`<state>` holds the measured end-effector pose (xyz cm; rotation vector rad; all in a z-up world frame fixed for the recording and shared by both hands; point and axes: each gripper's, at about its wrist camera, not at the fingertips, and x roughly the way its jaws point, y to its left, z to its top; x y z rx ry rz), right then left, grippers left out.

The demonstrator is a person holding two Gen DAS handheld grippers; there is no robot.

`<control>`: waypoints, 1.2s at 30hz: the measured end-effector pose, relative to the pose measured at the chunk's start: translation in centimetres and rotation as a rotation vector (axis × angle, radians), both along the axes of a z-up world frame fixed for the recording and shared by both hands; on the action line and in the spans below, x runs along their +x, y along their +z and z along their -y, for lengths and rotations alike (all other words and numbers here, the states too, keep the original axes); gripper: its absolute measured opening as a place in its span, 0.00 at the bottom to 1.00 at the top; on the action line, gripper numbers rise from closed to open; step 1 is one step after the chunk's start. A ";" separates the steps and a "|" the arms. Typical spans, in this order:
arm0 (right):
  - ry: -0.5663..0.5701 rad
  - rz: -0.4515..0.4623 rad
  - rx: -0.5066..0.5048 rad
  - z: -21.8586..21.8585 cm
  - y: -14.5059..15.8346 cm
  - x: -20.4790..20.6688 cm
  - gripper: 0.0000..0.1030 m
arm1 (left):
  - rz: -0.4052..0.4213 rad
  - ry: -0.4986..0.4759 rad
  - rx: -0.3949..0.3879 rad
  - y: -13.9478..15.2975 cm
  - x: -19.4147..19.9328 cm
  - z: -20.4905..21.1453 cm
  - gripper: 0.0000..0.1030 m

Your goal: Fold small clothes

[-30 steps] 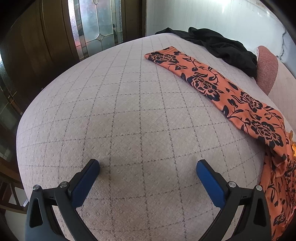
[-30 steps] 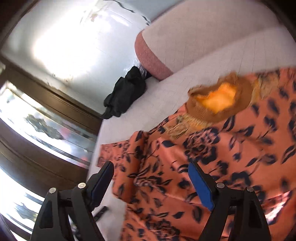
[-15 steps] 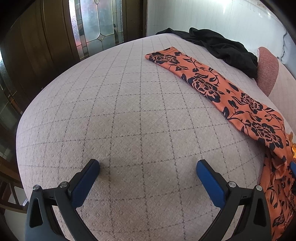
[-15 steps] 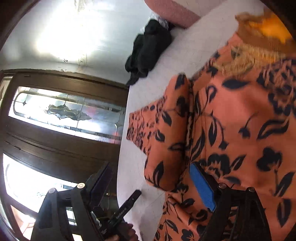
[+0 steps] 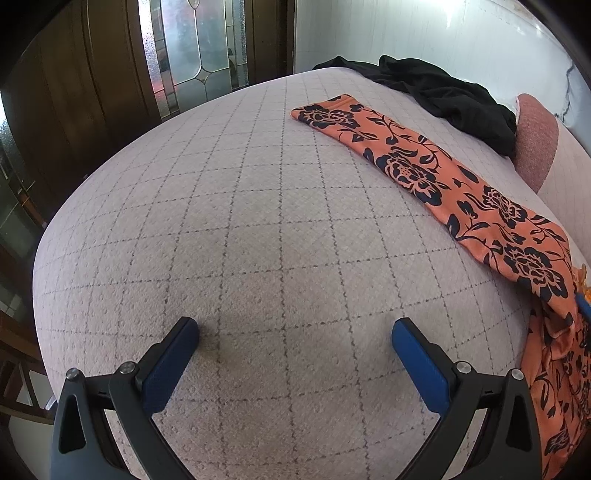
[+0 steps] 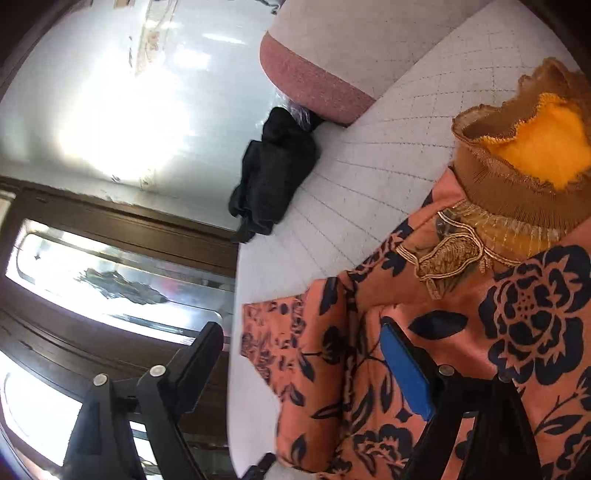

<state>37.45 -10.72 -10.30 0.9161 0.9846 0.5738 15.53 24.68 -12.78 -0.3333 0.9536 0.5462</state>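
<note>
Right under your left gripper (image 5: 295,332) there's nothing but bare quilted bedspread (image 5: 236,229), the pale pinkish one with the grid stitching. Both blue pads are spread wide and they've got hold of nothing. The orange floral garment (image 5: 417,166) sits off to that gripper's right, well apart from the pads: one long sleeve runs flat and diagonal across the bed toward the far side, and the bunched body of it drops off at the right edge of the left wrist view.

Your right gripper (image 6: 303,350) is down at that bunched part. Its jaws are wide apart too, gripping nothing, with the blue pad (image 6: 404,373) over the orange fabric (image 6: 461,332) and the other finger out past the bed edge. I can't tell if the pad actually touches the cloth. Just beyond it is the gold-trimmed neckline (image 6: 443,254), then a brown-and-yellow ruffled piece (image 6: 532,158).

Farther back there's a black garment (image 5: 443,92) heaped by the pink bolster (image 5: 535,140), against the white wall (image 5: 424,33).
</note>
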 end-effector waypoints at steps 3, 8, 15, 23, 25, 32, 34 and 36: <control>0.069 -0.045 -0.070 -0.6 -1.4 0.5 0.87 | 0.004 -0.011 -0.004 0.0 -0.2 -0.1 1.00; 0.027 0.073 -0.039 1.6 2.1 -3.0 0.88 | 0.062 -0.012 -0.068 0.8 -0.6 -0.5 1.00; -0.244 0.095 -0.101 17.4 2.6 -12.1 0.88 | 0.252 -0.189 -0.023 4.5 -1.4 3.2 1.00; -0.439 -0.031 -0.328 36.1 1.8 -11.0 0.86 | 0.271 -0.354 -0.002 4.8 -0.7 7.1 1.00; -0.355 -0.056 -0.365 36.9 1.0 -8.0 0.83 | 0.268 -0.345 -0.004 4.6 -0.6 7.0 1.00; -0.168 -0.051 -0.435 32.6 -1.8 -2.0 0.09 | 0.236 -0.318 -0.014 3.7 -0.2 6.5 1.00; -0.208 0.055 -0.551 31.4 0.7 -3.1 0.09 | 0.243 -0.322 -0.021 3.7 -0.1 6.6 1.00; -0.256 -0.001 -0.678 31.6 -0.5 -2.6 0.09 | 0.253 -0.331 -0.020 3.9 0.0 7.0 1.00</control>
